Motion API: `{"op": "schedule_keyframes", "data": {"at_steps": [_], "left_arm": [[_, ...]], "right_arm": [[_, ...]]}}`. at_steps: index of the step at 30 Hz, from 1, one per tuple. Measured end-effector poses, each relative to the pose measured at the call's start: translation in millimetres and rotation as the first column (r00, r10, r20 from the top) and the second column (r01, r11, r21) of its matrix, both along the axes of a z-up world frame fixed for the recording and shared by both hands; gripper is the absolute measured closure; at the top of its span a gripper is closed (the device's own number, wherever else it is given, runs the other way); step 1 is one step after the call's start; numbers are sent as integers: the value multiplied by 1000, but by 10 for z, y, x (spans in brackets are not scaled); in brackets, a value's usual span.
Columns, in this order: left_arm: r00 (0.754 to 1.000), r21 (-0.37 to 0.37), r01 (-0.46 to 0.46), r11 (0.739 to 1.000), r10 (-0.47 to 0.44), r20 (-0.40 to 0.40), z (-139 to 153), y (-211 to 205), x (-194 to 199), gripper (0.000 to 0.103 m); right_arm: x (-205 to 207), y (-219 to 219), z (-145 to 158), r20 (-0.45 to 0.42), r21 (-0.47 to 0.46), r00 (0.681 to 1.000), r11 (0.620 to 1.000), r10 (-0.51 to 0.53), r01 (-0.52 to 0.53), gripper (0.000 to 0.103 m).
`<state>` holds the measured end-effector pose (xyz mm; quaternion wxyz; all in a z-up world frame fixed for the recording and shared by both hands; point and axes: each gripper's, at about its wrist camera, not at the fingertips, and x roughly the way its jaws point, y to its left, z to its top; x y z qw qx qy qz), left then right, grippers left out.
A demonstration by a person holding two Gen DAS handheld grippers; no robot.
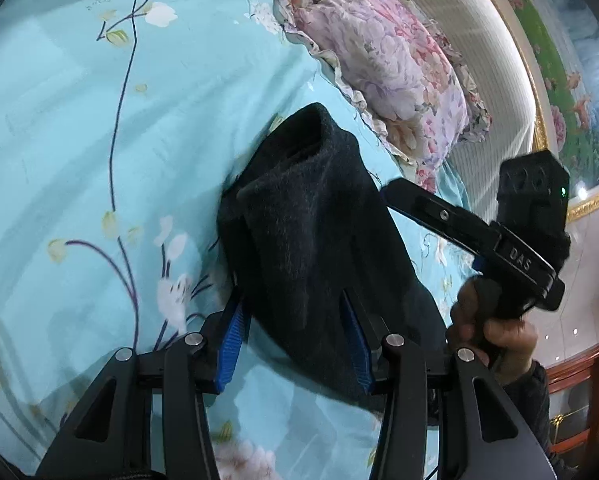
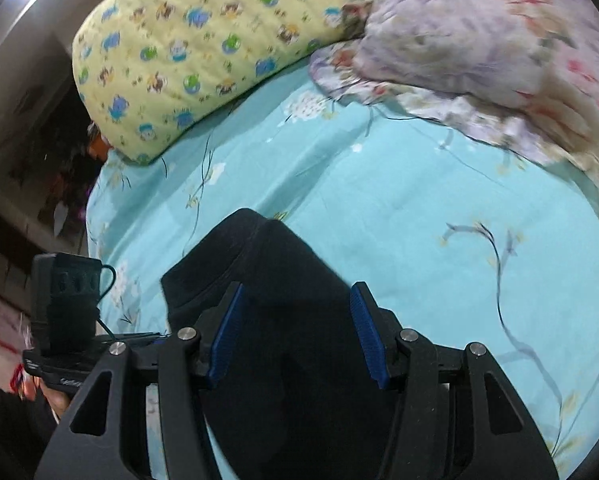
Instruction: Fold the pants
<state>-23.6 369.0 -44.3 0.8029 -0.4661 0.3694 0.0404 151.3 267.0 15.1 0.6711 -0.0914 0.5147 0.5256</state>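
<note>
**Soft dark pants, both grippers spread wide**

Lying bunched on the turquoise floral bed sheet (image 1: 79, 140), centre of both frames: dark pants (image 1: 311, 224), apparently already doubled into a narrow, thick strip with a rounded fold at the far end. Fuzzy, fleece-like surface in the left wrist view; probably soft, limp, moderately light, not slippery, not fragile. Likely to sag and unroll if lifted by one layer only.

Left gripper (image 1: 295, 340) spread wide, blue pads either side of the near end of the cloth, nothing pinched. Right gripper (image 2: 295, 332) likewise wide, straddling the pants from its own side; actual contact with the cloth not clear, the view being blurred.

Best hold, as a judgement: all layers together at the near edge, one gripper toward each corner, so the stack carries over as one piece toward the far fold. Risk of catching the sheet along with the fabric.

Floral pillow (image 1: 399, 68) upper right of the left view, yellow quilt (image 2: 203, 48) upper left of the right view, both well apart from the pants.
</note>
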Motion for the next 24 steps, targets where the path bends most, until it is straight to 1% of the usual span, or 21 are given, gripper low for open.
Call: {"op": "schedule_keyframes", "data": {"at_steps": [2,4,8,9,10,11,12,13,14,15,17,24], "left_arm": [[1000,-11,-6,1000,6,5,-24,23,39,56],[1000,-5,-6,1000,6,6,-28,20,65,56],[1000,7,-11,1000,11,2,-33,10,101,57],[1000,5,-13,1000,13,3,-37,16,103,59],[1000,4,-19,1000,19,0,-41,23,109,63],[1000,6,-26,1000,26,-7,-46,30,118,68],[999,9,-31,999,32,-13,-50,38,126,72],[999,10,-35,999,35,-18,-52,44,136,77],[999,9,-31,999,31,-18,-46,42,150,81],[999,11,-28,1000,28,-16,-30,35,160,82],[1000,34,-20,999,20,-2,47,-7,172,86],[998,127,18,992,-26,59,440,-245,223,87]], "right_arm": [[73,108,-40,-19,-12,999,999,37,-38,47],[150,228,-95,-48,-16,996,997,72,-73,47],[212,449,-254,-139,-17,981,990,138,-141,47],[210,479,-283,-151,-17,978,988,146,-150,47],[196,500,-304,-146,-16,978,988,149,-153,49],[179,509,-310,-133,-14,980,988,149,-152,54],[175,512,-317,-136,-12,980,989,145,-148,66],[171,497,-313,-134,-9,981,990,137,-140,70],[161,458,-293,-132,-1,982,991,131,-132,73],[164,433,-277,-134,8,982,992,129,-130,76],[169,313,-181,-141,47,984,993,112,-106,78],[118,-54,236,-100,142,993,989,63,-48,80]]}}
